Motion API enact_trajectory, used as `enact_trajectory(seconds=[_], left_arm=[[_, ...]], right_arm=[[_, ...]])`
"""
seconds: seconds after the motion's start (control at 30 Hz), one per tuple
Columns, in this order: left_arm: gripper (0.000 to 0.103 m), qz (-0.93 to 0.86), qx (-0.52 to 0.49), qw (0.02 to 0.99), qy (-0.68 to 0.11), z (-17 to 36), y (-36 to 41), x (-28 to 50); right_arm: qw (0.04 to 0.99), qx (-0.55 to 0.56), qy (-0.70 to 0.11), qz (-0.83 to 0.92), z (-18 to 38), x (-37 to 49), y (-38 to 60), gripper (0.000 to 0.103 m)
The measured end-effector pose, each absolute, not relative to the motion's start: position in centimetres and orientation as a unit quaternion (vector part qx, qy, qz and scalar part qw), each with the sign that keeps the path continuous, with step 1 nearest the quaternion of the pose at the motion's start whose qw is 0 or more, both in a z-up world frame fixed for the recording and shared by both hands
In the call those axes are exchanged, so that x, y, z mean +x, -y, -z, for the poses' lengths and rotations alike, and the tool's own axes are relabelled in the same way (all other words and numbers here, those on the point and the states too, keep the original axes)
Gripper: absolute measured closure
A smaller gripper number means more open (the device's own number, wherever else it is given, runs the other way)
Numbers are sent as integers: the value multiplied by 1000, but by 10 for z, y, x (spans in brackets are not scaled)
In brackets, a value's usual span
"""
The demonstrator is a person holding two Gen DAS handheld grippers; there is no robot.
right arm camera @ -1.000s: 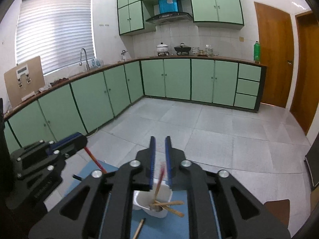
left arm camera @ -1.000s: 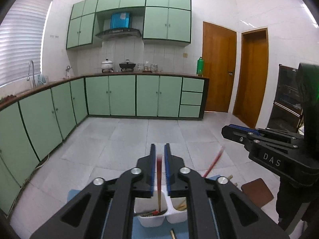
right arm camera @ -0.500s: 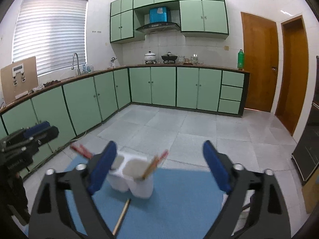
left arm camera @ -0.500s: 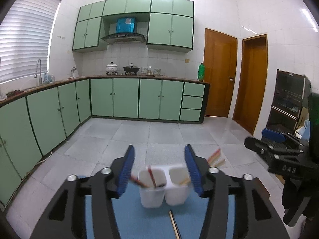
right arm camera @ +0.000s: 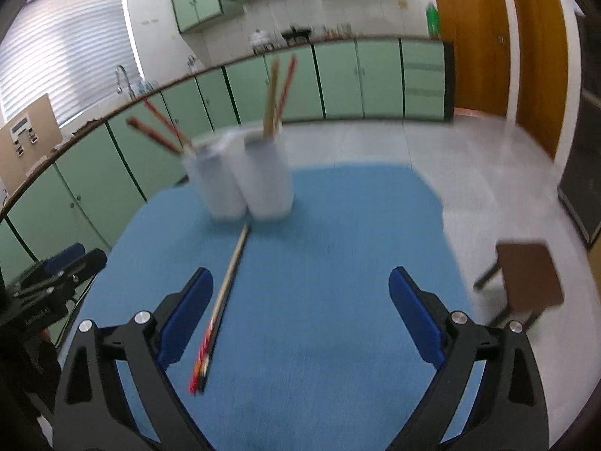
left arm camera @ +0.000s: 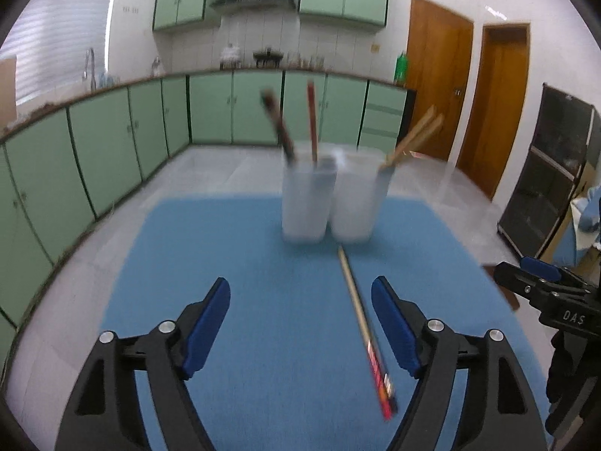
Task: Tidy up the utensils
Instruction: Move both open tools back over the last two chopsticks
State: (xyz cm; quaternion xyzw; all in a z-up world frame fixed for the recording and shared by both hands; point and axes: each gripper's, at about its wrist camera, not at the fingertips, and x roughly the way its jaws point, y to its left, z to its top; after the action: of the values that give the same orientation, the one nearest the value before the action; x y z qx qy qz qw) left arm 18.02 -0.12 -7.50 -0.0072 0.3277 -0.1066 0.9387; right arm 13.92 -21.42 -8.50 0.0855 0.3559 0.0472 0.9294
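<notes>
The left gripper (left arm camera: 300, 300) has its jaws opening, with only the near end of the loose chopstick pair (left arm camera: 362, 319) inside its right finger, untouched. The right gripper (right arm camera: 300, 293) is also opening and grasps nothing; the same chopsticks lie just inside its left finger. That pair lies flat on the blue mat (left arm camera: 225, 248), its pale tip nearly touching the foot of the white two-cup holder (left arm camera: 328, 203) at the far middle of the mat. Two reddish chopsticks (left arm camera: 296, 127) lean in the left cup, and light wooden ones (left arm camera: 411, 137) lean out of the right cup.

The likely trouble is both grippers going for the same thin pair and knocking into each other, since the right gripper sits close at the left one's right. A flat pinch could also catch one stick and roll the other away. Carrying the pair forward may nudge the light holder or the leaning sticks and tip it.

The mat's left and right halves are bare, giving room; its far edge lies close behind the holder, and a brown stool (right arm camera: 526, 278) stands beyond the right edge.
</notes>
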Motion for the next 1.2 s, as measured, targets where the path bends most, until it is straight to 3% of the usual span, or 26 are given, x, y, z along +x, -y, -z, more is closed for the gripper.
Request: enact_trajectory(seconds=[0.33, 0.67, 0.8, 1.2], left_arm=[[26, 93, 13, 909, -405, 143, 1, 155], [24, 66, 16, 898, -434, 166, -17, 142], [24, 58, 9, 900, -433, 166, -23, 143], [23, 56, 11, 899, -435, 170, -21, 149]], right_arm=[[899, 67, -429, -52, 152, 112, 182, 11], [892, 36, -444, -70, 167, 102, 151, 11], [892, 21, -444, -76, 167, 103, 139, 23], [894, -7, -443, -63, 168, 110, 129, 34]])
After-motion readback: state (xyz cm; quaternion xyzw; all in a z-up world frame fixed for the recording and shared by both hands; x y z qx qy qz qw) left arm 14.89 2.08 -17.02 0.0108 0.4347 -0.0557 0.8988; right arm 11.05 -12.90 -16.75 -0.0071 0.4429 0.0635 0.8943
